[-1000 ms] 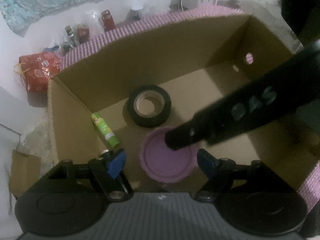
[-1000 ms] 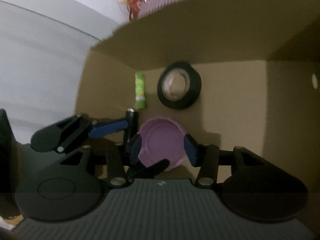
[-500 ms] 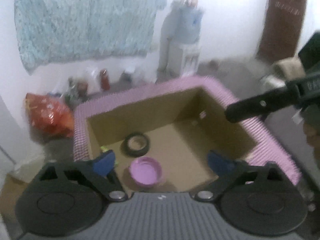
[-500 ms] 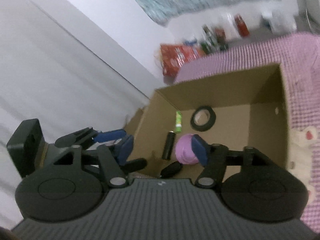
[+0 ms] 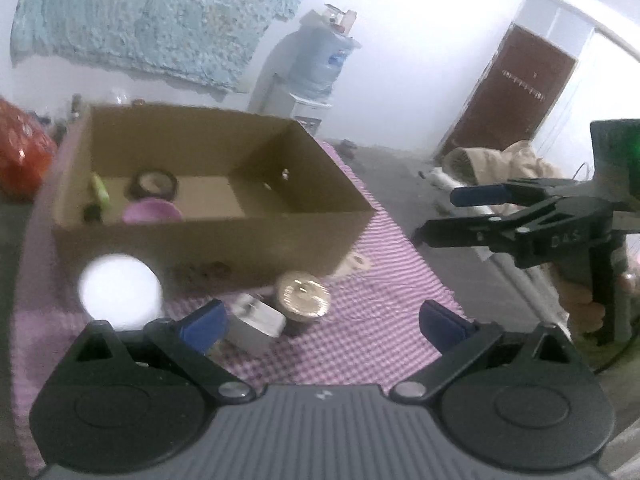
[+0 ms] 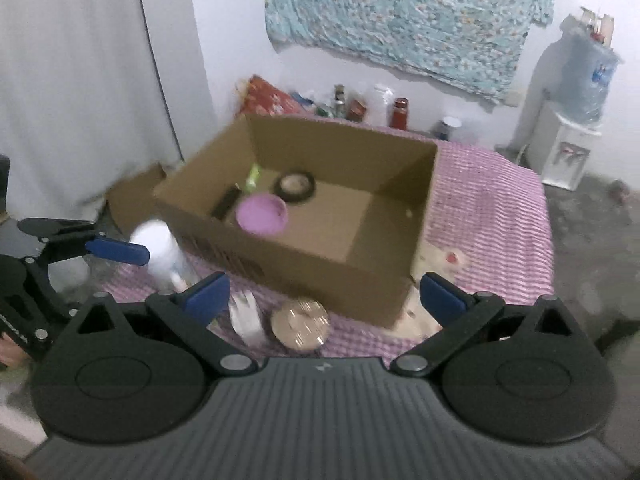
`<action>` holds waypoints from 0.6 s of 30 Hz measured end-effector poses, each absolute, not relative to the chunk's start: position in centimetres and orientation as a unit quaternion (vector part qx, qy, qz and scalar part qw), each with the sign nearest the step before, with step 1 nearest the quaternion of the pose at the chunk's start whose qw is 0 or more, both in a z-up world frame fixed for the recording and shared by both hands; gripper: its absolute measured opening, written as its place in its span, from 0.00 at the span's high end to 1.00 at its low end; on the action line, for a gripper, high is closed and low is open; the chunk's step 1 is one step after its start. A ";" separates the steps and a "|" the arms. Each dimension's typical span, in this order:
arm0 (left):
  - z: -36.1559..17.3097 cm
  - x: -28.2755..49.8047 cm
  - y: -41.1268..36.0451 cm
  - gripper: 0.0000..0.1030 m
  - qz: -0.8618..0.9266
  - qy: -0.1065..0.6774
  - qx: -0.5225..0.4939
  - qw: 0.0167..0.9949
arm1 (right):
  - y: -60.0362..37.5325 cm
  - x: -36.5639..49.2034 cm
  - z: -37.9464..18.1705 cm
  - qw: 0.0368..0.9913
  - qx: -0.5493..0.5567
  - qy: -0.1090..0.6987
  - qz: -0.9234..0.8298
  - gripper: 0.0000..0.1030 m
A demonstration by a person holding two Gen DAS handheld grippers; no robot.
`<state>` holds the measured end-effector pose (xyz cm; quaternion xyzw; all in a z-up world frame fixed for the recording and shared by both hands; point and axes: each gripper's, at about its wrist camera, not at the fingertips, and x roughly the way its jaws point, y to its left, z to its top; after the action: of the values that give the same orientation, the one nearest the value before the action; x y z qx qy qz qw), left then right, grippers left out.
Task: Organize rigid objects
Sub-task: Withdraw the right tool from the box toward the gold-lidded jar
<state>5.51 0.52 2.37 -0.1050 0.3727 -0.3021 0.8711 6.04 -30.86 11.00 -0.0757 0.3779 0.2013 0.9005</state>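
Cloth: a pink-and-white checked cloth (image 6: 488, 200) covers the low surface, and everything of the task stands on it.
Box: an open cardboard box (image 6: 304, 264) sits on the cloth, its top wide open and its near wall facing both cameras; in the left wrist view the same box (image 5: 224, 240) fills the middle left.
White container: a white round-topped container (image 5: 120, 292) stands on the cloth outside the box, just beside its near wall at the left corner; blur hides its detail.
Tape roll: a black roll of tape (image 6: 297, 186) lies flat on the box floor toward the far wall.
Pink bowl: a pink bowl (image 6: 262, 214) rests inside the box, in front of the tape roll and close to the near wall.
Foil-lidded cup: a cup with a shiny foil lid (image 6: 301, 323) stands on the cloth outside the box, in front of its near wall.
White block: a small white boxy thing (image 6: 246, 316) lies just beside the foil-lidded cup, to its left.
Green tube: a green tube (image 6: 253, 176) lies in the box to the left of the tape roll.
Dark stick: a dark stick-shaped thing (image 6: 226, 201) lies near the green tube; what it is cannot be told.
Left gripper: the left gripper (image 5: 320, 322) hangs over the cloth in front of the box, jaws having just spread wide, nothing between them.
Right gripper: the right gripper (image 6: 324, 298) hangs above the foil-lidded cup, jaws having just been opening and now wide apart, clasping nothing.
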 end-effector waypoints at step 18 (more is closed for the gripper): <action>-4.5 3.8 -8.9 0.01 -0.232 0.358 0.053 0.903 | -34.2 4.9 1.7 0.917 -0.019 0.355 0.181 0.01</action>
<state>3.76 -8.92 -4.48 0.0532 0.3580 -0.2323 0.9028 4.90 -34.22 1.67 -0.0186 0.3555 0.1805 0.9169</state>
